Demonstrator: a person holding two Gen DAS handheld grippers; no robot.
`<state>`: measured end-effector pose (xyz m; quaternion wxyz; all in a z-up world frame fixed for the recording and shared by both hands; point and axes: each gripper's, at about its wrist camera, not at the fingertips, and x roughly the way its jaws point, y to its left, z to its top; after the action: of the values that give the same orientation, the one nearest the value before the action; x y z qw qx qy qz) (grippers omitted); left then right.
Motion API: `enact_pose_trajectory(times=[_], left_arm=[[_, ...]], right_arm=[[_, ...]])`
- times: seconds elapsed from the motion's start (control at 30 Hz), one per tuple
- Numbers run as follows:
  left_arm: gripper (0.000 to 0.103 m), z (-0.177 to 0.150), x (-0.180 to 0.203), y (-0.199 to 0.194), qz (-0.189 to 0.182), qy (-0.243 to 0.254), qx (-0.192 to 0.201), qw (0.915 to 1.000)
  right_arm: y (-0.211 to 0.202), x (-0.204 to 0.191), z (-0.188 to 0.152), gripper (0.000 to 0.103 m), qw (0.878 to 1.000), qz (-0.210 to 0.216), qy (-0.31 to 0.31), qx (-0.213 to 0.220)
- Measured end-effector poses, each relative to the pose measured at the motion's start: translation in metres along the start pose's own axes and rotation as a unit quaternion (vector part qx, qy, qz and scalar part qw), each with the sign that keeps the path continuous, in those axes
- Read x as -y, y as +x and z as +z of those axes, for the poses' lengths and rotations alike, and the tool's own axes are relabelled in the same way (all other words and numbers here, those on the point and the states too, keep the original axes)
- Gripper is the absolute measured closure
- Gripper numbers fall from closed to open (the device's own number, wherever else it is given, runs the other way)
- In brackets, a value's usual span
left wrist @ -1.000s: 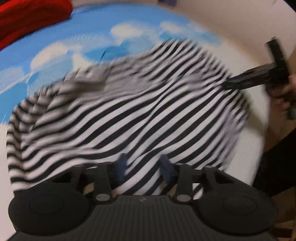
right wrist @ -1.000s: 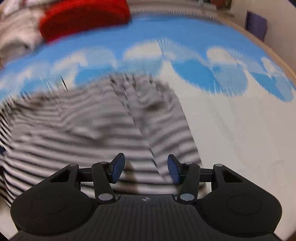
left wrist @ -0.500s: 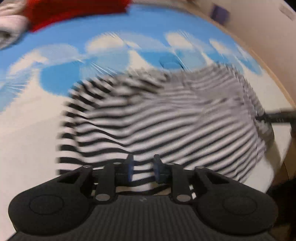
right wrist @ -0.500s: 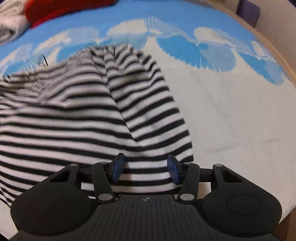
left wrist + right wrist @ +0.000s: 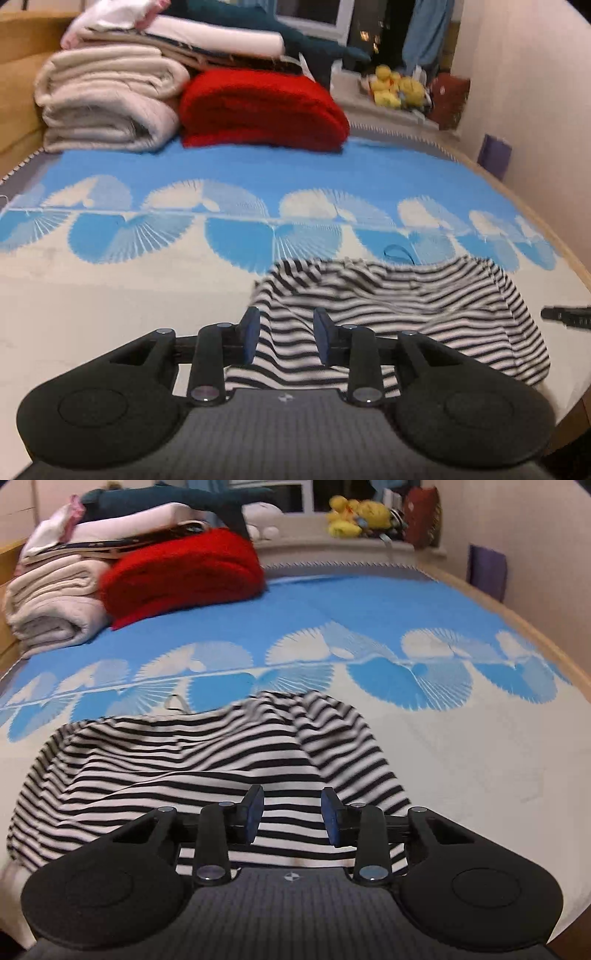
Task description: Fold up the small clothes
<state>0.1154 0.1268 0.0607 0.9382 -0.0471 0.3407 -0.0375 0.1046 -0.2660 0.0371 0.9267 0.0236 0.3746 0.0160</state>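
Observation:
A black-and-white striped garment (image 5: pixel 406 314) lies rumpled on the bed near its front edge; it also fills the lower middle of the right wrist view (image 5: pixel 184 764). My left gripper (image 5: pixel 284 339) is open, its blue pads either side of the garment's left edge. My right gripper (image 5: pixel 291 818) is open just above the garment's near right hem, holding nothing. The tip of the right gripper (image 5: pixel 565 315) shows at the right edge of the left wrist view.
The bed cover (image 5: pixel 258 177) is blue and white with fan patterns. A folded red blanket (image 5: pixel 262 110) and cream blankets (image 5: pixel 107 103) are stacked at the far end. Yellow plush toys (image 5: pixel 395 88) sit on the sill. The wall (image 5: pixel 535 110) runs along the right.
Both grippers pulled back and tilted up, so the far end of the bed came into view. The left jaws closed briefly, then opened wider. The garment now lies more bunched.

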Motion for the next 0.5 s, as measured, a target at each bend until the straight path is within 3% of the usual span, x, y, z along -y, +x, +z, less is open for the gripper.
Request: enact_pose_trajectory(times=[0.2,0.37,0.43,0.5], left_arm=[[0.064,-0.004,-0.01,-0.011,0.015,-0.004,0.003,0.9999],[0.06,-0.007,-0.014,-0.013,0.018,0.002,0.006,0.9998],[0.06,-0.007,-0.019,-0.013,0.016,-0.007,0.006,0.9998],[0.059,-0.006,-0.022,-0.012,0.017,-0.013,0.005,0.9998]], right_arm=[[-0.013,-0.045,-0.009,0.067,0.999,0.022,-0.031,0.008],[-0.014,-0.096,-0.021,0.071,0.993,0.044,-0.11,0.014],[-0.017,-0.117,-0.025,0.092,0.988,0.066,-0.139,0.019],[-0.017,-0.133,-0.027,0.1,0.983,0.094,-0.153,0.021]])
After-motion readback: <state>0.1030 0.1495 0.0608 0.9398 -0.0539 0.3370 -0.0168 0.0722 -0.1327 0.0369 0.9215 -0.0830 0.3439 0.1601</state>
